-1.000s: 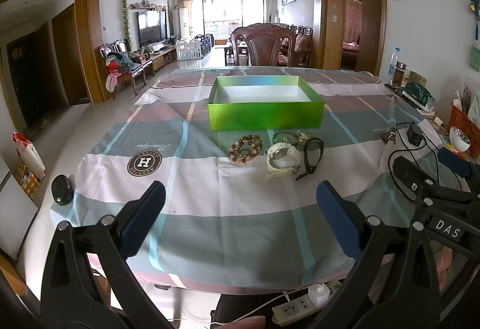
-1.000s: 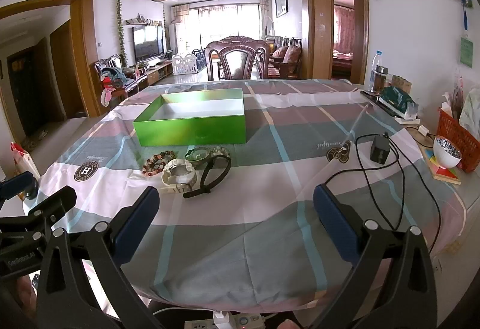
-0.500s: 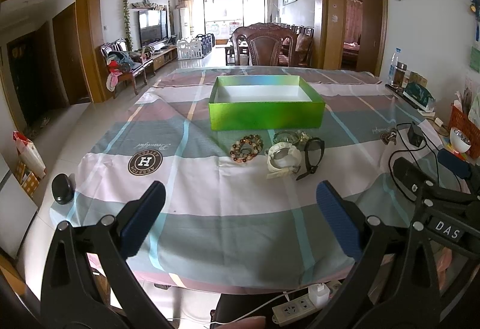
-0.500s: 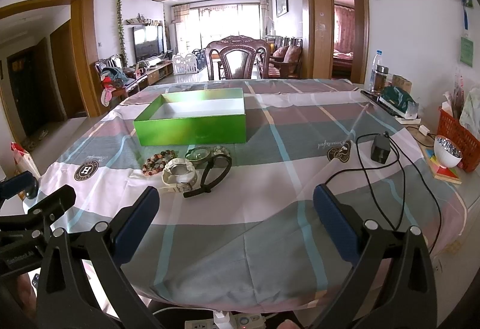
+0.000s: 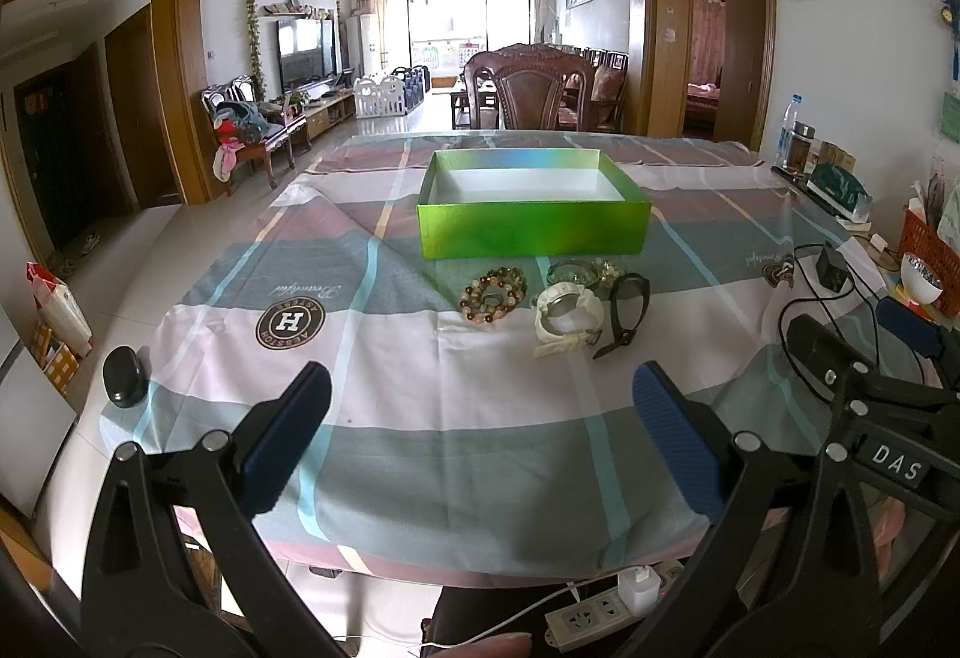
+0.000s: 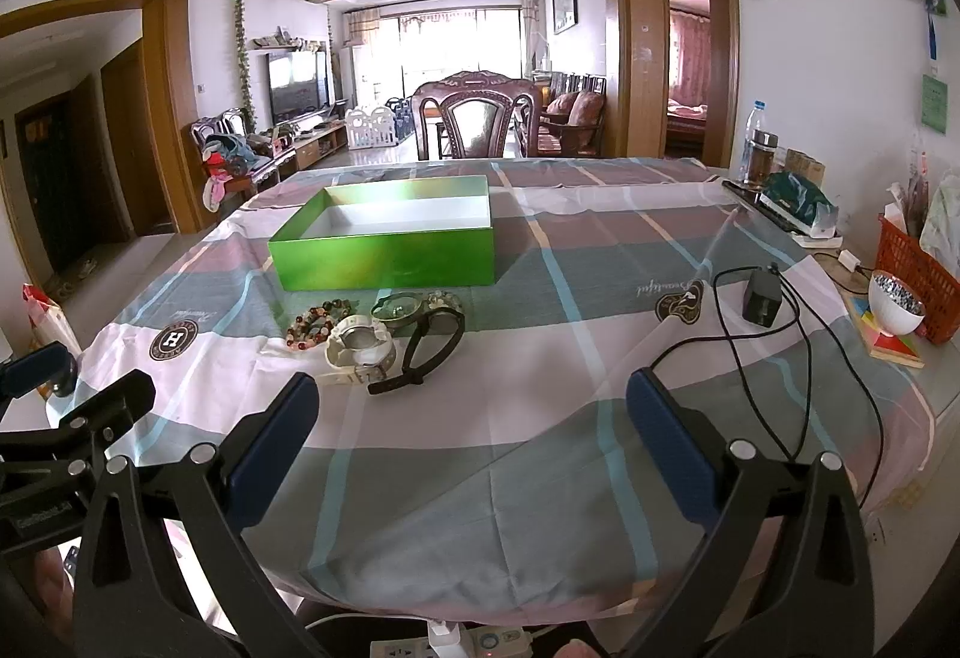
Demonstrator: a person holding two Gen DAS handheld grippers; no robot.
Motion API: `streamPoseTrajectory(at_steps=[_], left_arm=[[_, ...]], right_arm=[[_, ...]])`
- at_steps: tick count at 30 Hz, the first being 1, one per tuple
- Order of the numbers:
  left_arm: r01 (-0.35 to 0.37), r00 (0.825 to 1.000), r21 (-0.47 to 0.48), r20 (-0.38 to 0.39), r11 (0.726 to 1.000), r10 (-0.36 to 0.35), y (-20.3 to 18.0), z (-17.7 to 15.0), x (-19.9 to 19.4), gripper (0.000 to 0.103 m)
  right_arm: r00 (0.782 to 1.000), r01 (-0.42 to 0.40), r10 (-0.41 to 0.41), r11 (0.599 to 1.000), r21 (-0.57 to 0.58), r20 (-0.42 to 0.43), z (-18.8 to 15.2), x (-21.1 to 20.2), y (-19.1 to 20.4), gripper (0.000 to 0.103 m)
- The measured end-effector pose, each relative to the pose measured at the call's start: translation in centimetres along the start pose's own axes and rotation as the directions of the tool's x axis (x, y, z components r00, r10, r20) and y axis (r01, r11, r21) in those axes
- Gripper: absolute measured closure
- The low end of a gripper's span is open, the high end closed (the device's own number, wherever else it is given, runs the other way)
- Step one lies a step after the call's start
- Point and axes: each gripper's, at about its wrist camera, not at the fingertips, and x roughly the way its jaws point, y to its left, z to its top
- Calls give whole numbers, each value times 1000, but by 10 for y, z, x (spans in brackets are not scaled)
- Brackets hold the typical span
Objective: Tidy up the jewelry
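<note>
Both grippers, left gripper [image 5: 480,436] and right gripper [image 6: 471,433], gape wide; green box [image 5: 534,232] holds nothing.

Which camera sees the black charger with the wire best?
The right wrist view: the black charger sits unobstructed, its cord looping across the cloth. In the left wrist view it lies near the edge, smaller and squashed.

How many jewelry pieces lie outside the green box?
5: beaded bracelet, white watch, black band, green bangle and a small piece behind them. More may be hidden.

Black frames, blue fingers [image 5: 287,439], silver screws, "DAS" label.
</note>
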Motion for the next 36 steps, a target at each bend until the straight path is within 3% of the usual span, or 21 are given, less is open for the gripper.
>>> streamPoseTrajectory(at_steps=[36], left_arm=[[-1,1000,-1,-5,1000,1,0,-3,2,4]], right_arm=[[1000,0,0,1000,-2,-3,-2,1,1,3]])
